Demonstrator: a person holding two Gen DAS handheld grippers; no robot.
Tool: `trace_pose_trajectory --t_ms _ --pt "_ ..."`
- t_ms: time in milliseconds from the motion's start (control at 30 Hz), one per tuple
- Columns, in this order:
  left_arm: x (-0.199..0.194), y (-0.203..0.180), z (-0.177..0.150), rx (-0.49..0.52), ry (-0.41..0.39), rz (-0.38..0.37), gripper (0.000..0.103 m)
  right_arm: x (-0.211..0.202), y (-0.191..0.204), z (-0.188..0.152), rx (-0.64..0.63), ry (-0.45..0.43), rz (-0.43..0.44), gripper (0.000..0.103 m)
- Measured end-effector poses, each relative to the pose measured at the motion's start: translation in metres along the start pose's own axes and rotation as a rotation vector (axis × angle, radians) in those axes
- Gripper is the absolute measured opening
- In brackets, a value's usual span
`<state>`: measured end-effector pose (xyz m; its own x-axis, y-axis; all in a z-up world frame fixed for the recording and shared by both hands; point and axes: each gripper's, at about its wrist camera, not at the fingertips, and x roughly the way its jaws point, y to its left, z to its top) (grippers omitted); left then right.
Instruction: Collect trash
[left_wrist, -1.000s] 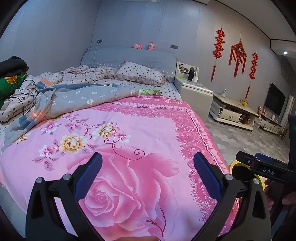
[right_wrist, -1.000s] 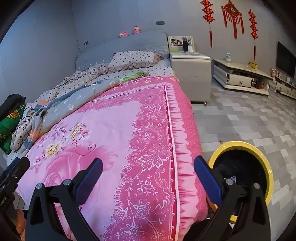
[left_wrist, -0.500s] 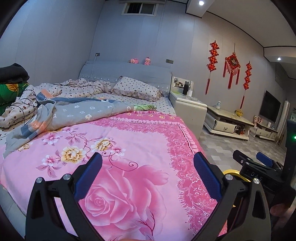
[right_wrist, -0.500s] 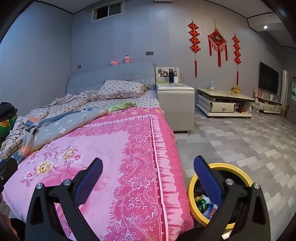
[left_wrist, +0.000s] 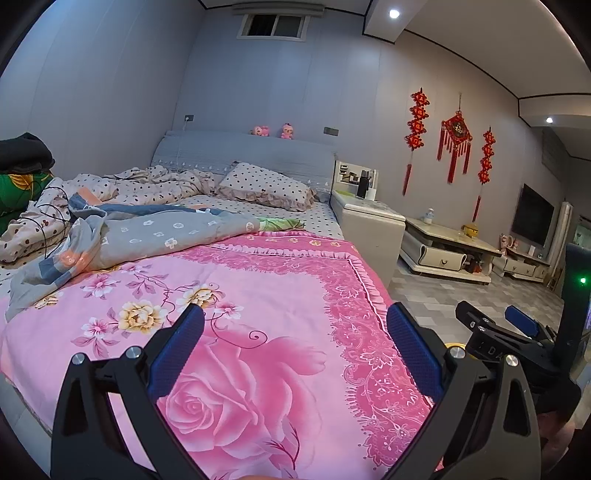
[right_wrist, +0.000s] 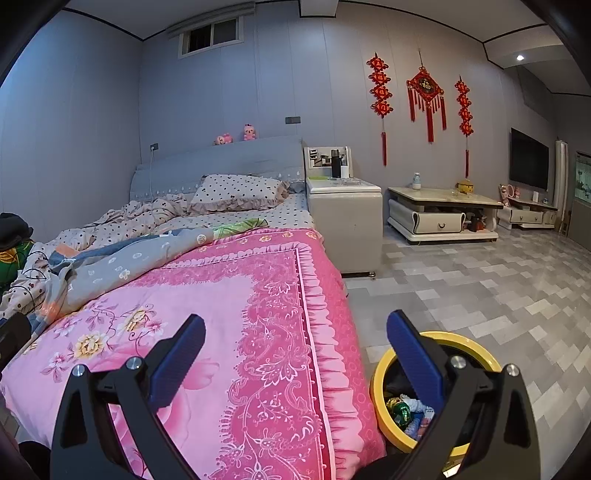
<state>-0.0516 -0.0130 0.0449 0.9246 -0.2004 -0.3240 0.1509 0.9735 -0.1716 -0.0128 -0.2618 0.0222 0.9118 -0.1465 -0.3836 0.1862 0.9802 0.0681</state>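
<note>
Bedroom with grey walls; bed (left_wrist: 207, 236) fills the left and centre of both views, covered near the foot by a pink floral quilt (right_wrist: 207, 325), with a rumpled grey quilt (left_wrist: 147, 236) and a polka-dot pillow (right_wrist: 236, 192) nearer the headboard. White bedside cabinet (right_wrist: 345, 221) stands just beside the bed's right edge; red knot hangings (right_wrist: 424, 92) on the wall behind it; low TV stand (right_wrist: 439, 216) further right on grey tiled floor (right_wrist: 498, 288). Left gripper (left_wrist: 293, 349) hovers over the quilt, blue-padded fingers (left_wrist: 177, 350) spread wide, nothing between them. Right gripper (right_wrist: 295, 349) likewise spread wide and empty, held over the bed's right edge; seen in the left wrist view as a black frame at far right. Yellow-rimmed trash bin (right_wrist: 380, 376) sits on the floor just beside the bed's corner, partly hidden behind the right gripper's finger; crumpled wrappers (right_wrist: 404, 408) lie inside it, green and pale pieces, details too small to tell
</note>
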Motion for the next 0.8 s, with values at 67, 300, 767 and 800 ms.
trace_pose_trajectory --t_ms 67,300,767,800 --pt "-0.0009 -0.0003 0.0 0.001 -0.005 -0.001 0.095 0.001 0.0 -0.0012 0.002 0.006 0.0 0.095" --pt "-0.0011 -0.0005 0.0 0.001 -0.004 -0.003 0.095 0.0031 -0.0009 -0.0048 0.008 0.023 -0.001 0.095" --pt "0.0001 0.0 -0.0004 -0.002 0.001 -0.006 0.095 0.0051 -0.0023 -0.0054 0.015 0.035 -0.004 0.095" --pt "0.0001 0.0 -0.0004 -0.003 0.001 -0.006 0.095 0.0051 -0.0024 -0.0054 0.015 0.035 -0.004 0.095"
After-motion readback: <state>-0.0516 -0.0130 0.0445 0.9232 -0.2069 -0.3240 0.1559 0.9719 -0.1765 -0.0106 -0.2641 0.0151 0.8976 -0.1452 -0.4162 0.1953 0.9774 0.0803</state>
